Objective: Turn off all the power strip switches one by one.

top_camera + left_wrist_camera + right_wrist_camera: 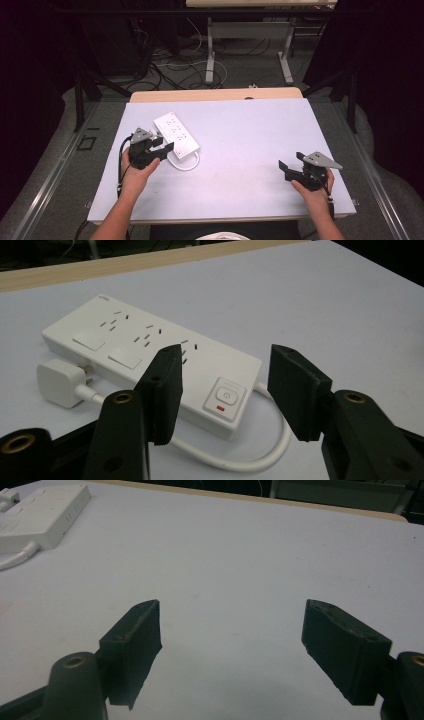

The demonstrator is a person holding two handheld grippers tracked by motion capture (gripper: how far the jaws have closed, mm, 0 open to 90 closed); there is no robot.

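Observation:
A white power strip [176, 132] lies flat on the left part of the white table [240, 150], its cable [186, 166] looping back to a white plug [57, 382] pushed into its side. My left gripper [164, 144] stands open right at the strip's near end. In the left gripper view the left gripper [225, 350] has its jaws on either side of the end with the power button [225, 396], above it and not touching. My right gripper [291, 161] is open over bare table at the near right; the right gripper view shows the right gripper [232, 605] with nothing between its jaws.
The strip [42, 512] sits far off to the upper left in the right gripper view. A wooden edge [215, 94] runs along the table's far side. Beyond it are floor cables [170, 70] and the legs of another table [210, 55].

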